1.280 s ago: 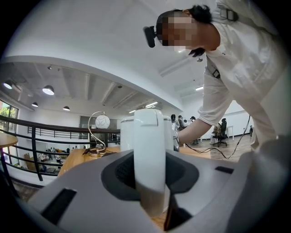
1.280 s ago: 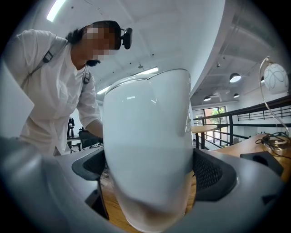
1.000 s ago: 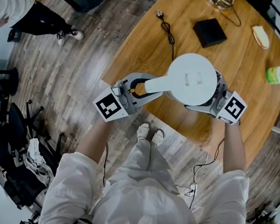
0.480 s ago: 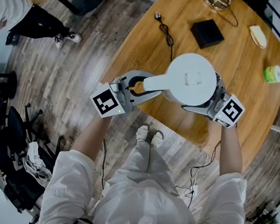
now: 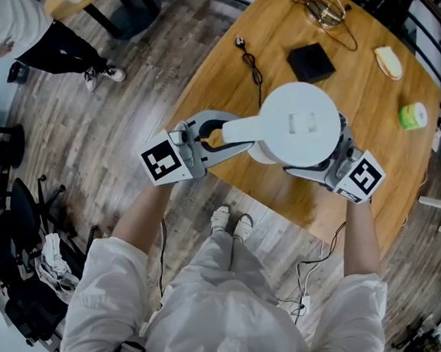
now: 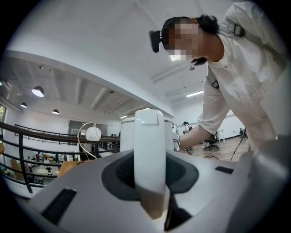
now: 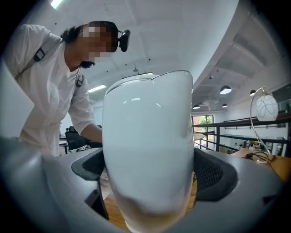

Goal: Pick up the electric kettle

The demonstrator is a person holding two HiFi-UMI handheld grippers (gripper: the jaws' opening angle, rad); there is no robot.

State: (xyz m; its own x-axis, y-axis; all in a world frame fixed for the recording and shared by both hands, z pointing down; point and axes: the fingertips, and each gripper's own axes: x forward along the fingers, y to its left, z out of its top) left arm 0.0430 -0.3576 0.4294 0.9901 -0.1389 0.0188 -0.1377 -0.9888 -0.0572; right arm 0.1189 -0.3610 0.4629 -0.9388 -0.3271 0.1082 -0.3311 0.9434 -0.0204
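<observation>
The white electric kettle (image 5: 298, 124) hangs above the wooden table (image 5: 372, 196), seen from over its round lid. My left gripper (image 5: 207, 137) is shut on the kettle's handle (image 5: 229, 126), at the left. In the left gripper view the white handle (image 6: 149, 154) stands upright between the dark pads (image 6: 120, 170). My right gripper (image 5: 334, 154) is shut on the kettle's body from the right side. In the right gripper view the white body (image 7: 148, 150) fills the gap between the pads (image 7: 213, 175). The kettle's base is hidden.
On the table beyond the kettle lie a black box (image 5: 311, 62), a black cord with a plug (image 5: 250, 55), a wire object (image 5: 323, 10), a pale flat thing (image 5: 388, 61) and a green roll (image 5: 413, 115). Another person (image 5: 27, 16) stands at far left.
Both grippers have risen with the kettle between them. The things on the table have drifted up and left in the head view and look a little smaller. Both grips are unchanged.
</observation>
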